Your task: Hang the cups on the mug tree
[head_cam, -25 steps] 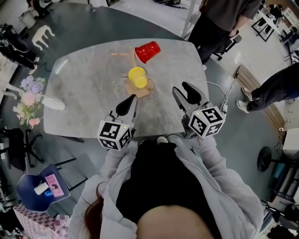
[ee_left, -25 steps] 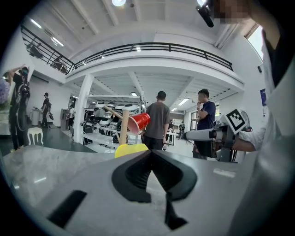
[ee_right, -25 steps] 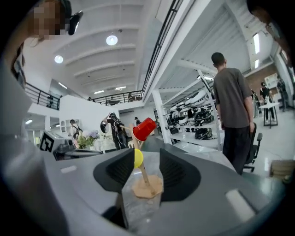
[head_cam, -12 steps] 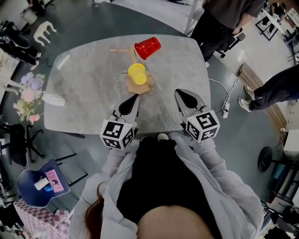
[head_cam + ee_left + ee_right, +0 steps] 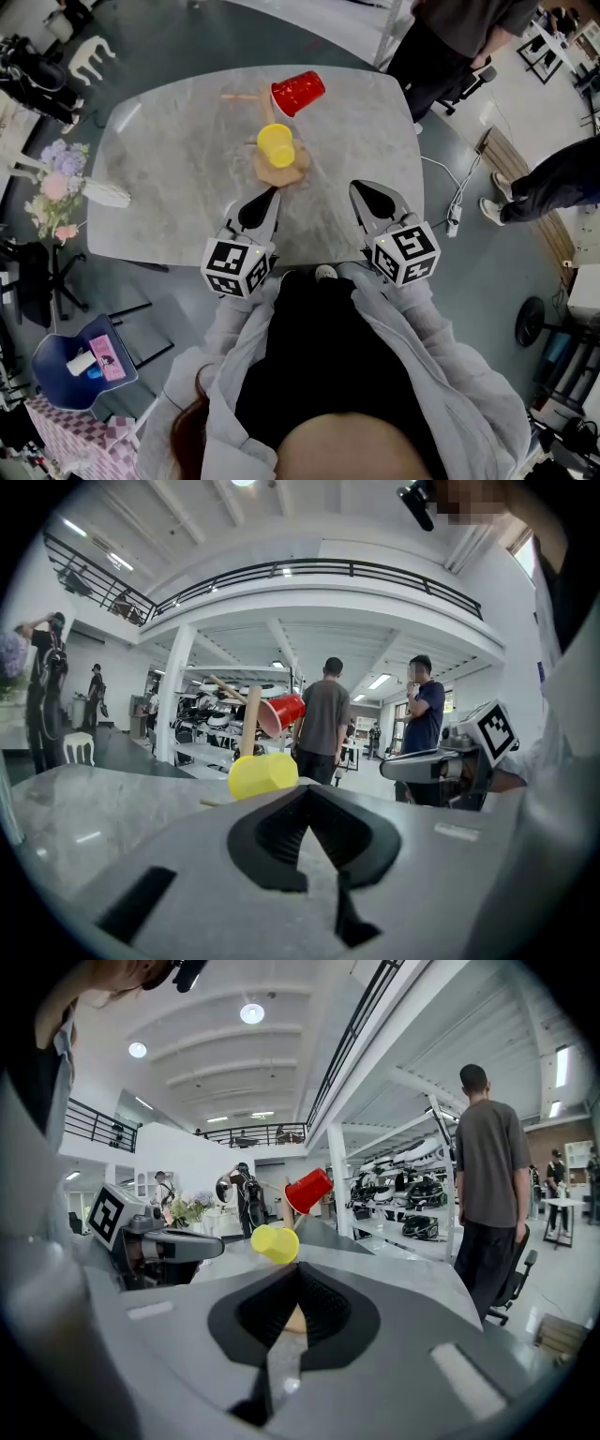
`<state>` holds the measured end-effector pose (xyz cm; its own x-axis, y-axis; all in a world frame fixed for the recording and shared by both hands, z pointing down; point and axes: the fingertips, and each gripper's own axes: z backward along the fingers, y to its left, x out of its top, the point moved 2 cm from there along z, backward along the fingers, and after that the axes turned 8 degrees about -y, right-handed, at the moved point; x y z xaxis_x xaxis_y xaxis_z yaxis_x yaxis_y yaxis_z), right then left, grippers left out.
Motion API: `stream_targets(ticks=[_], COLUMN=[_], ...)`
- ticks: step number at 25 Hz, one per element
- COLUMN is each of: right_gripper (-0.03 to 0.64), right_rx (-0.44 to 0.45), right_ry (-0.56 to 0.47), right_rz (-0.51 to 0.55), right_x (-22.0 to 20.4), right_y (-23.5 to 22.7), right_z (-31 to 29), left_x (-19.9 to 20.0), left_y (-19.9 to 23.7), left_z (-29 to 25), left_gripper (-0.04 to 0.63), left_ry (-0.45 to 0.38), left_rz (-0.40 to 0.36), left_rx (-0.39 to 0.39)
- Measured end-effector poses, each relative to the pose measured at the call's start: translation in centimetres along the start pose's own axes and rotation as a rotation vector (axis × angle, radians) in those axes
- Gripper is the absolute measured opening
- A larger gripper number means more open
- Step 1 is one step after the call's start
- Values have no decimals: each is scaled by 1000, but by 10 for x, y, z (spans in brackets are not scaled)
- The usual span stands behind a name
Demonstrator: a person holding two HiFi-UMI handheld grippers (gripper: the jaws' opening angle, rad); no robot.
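Note:
The wooden mug tree stands on the grey marble table, past both grippers. A yellow cup sits on a low peg and a red cup on a higher one, both tilted. In the left gripper view I see the yellow cup, the red cup and the tree's post. The right gripper view shows the same yellow cup and red cup. My left gripper and right gripper hover near the table's front edge, both shut and empty, well short of the tree.
Two people stand beyond the table's far right corner and at the right. A vase of flowers is off the table's left end. A blue chair is at lower left, and a cable lies on the floor.
The right gripper's jaws stood apart a second ago and are now together with nothing between them; that gripper dropped slightly. The left gripper and the cups have stayed put.

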<state>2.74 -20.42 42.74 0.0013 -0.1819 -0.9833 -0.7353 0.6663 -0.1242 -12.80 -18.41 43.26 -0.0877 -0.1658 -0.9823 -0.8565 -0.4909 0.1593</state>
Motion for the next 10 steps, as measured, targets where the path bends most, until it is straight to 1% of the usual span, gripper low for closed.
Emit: stream_targets(ticks=[10], right_gripper=[9], right_rx=[13], right_ry=[15], right_rz=[-7], right_x=[-5], right_y=[4], right_z=[-3], left_x=[-3], left_y=[5], left_z=[0], left_gripper=[0], left_ry=[9], left_rz=[4], left_rx=[13])
